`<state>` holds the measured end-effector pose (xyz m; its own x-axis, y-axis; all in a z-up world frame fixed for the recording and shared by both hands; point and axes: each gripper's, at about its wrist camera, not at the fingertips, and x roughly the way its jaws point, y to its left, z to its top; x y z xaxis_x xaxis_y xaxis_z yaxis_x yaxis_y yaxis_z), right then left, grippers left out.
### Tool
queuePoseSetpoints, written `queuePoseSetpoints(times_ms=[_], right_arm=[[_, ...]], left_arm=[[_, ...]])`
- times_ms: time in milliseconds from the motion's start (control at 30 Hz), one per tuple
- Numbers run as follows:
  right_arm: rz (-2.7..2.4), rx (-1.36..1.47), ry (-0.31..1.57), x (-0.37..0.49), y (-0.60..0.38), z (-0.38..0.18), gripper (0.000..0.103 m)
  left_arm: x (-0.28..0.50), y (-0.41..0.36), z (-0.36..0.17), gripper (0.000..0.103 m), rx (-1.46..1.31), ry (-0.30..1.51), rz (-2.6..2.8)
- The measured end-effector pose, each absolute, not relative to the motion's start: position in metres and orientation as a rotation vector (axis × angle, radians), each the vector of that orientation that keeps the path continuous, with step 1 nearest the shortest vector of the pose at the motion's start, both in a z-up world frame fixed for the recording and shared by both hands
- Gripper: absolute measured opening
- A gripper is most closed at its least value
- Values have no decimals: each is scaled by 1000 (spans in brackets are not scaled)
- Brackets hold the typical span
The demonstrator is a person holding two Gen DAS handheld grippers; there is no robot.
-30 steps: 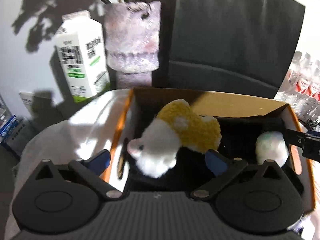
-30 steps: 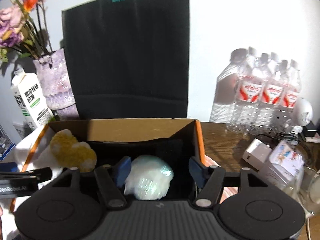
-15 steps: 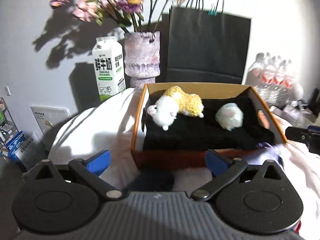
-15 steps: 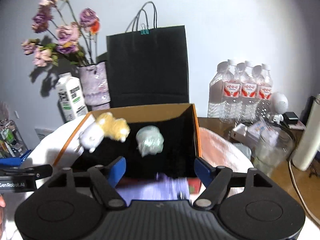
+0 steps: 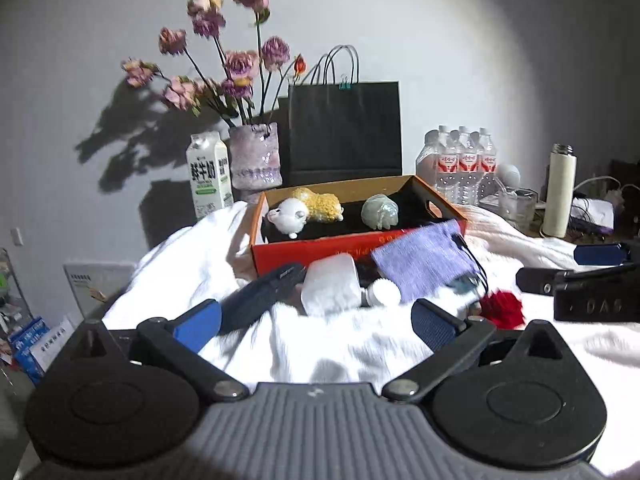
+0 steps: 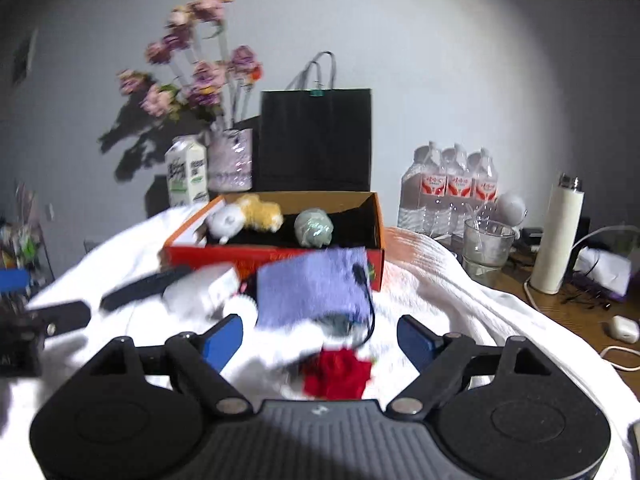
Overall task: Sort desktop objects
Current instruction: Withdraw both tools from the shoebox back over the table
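White cloth [image 5: 312, 344] covers the desk. On it the orange box [image 5: 320, 248] holds a plush sheep [image 5: 304, 210] and a green toy [image 5: 379, 211]. Just before it lie a purple pouch [image 5: 424, 260] and red flower [image 6: 338, 372]. The left gripper [image 5: 316, 320] gapes empty; the right gripper [image 6: 320, 340] is opening, empty.

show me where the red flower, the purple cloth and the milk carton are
Red flower [image 6: 338, 372], right wrist view, middle of the petals.
Purple cloth [image 6: 312, 290], right wrist view, centre of the fabric.
Milk carton [image 5: 208, 178], left wrist view, front face with the print.
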<state>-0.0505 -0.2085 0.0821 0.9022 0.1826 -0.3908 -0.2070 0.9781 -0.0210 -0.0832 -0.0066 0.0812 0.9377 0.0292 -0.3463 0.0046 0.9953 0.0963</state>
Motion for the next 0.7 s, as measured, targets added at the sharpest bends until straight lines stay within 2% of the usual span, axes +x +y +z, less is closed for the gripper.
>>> queuePoseSetpoints(times_ms=[100,333,600,700], right_arm=[[235,-103,337,-92,-204,66,87],[242,-99,261,-160,-203,41,89],[210,-22,267,-164,-216,32,92],[230,4,259,-164,-218,31,100]], left_arm=[[-116,-15,65,103,130,293,37],[-166,-14,41,103,71,278,77],[-165,-12,34,103,77,292,99],[-161,-10,31,103,71,310,104]])
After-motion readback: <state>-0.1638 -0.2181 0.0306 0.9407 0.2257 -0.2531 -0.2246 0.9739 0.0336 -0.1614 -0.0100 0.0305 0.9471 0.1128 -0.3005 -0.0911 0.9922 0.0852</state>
